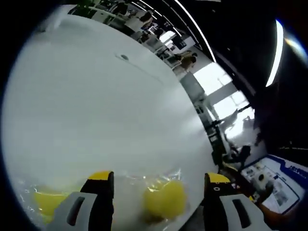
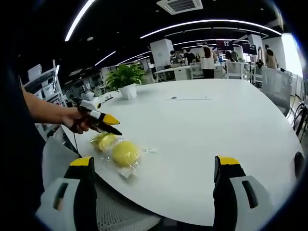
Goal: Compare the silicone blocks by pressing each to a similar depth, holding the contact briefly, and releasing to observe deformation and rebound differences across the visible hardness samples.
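Right gripper (image 2: 153, 180) jaws spread wide, empty, hanging off the worktop (image 2: 216, 125) edge. Two yellow silicone blocks (image 2: 125, 152), each in clear wrap, lie side by side nr the worktop's near edge. Left gripper (image 1: 159, 192) jaws also apart, straddling one block (image 1: 165, 199), no contact. Judged: light, squashy; film prob slippery, so press top centre, square-on.

The silicone blocks (image 2: 120, 151) are showing bright yellow inside clear, glinting plastic wrap (image 2: 144, 150), lying on a plain white table (image 2: 216, 125). The left gripper (image 2: 111, 126) is showing yellow tips over black, with a white body. The right gripper (image 2: 154, 180) is wearing yellow caps on black jaws with pale grey housings. Far left, a plant (image 2: 124, 74) is standing green in a white pot (image 2: 128, 91).
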Demonstrator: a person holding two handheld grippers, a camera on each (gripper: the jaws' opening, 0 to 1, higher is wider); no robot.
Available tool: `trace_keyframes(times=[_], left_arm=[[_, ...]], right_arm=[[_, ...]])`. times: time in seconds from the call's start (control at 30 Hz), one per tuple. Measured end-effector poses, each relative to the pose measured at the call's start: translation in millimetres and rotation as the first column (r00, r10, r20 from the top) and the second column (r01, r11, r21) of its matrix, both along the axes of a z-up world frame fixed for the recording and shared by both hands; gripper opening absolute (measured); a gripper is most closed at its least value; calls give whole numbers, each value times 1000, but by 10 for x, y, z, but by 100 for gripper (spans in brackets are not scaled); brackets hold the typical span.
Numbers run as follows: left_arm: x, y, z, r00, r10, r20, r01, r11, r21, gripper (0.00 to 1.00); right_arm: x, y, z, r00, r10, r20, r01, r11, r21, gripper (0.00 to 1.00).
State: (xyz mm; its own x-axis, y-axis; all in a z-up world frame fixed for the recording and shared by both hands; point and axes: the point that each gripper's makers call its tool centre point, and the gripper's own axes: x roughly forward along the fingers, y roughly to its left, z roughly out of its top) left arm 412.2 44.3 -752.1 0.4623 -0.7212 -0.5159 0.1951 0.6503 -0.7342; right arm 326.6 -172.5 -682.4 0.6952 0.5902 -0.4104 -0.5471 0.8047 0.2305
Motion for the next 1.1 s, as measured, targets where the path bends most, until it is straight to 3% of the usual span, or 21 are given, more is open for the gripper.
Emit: trace_keyframes(times=[0.2, 0.37, 0.47, 0.7, 0.83, 1.1], left_arm=[[-68, -50, -206, 995, 8, -104, -4, 999, 36, 67], [-58, -39, -236, 993, 20, -115, -15, 999, 45, 60], [-14, 44, -319, 983, 84, -164, -71, 994, 78, 50], [-29, 5, -302, 982, 73, -172, -61, 996, 71, 38], [-63, -16, -389, 976, 75, -205, -57, 994, 92, 33], [-91, -25, -470, 972, 81, -219, -56, 992, 116, 26]], right_arm=[[-10, 10, -5, 1000, 6, -8, -6, 1000, -4, 96], [-12, 2, -4, 1000, 0, -10, 0, 1000, -8, 96], [-26, 11, -18, 1000, 13, -14, -13, 1000, -20, 96], [-29, 31, 0, 1000, 13, -14, -14, 1000, -23, 96], [-27, 42, -4, 1000, 16, -16, -16, 1000, -21, 96], [-51, 78, 6, 1000, 19, -13, -19, 1000, -24, 96]])
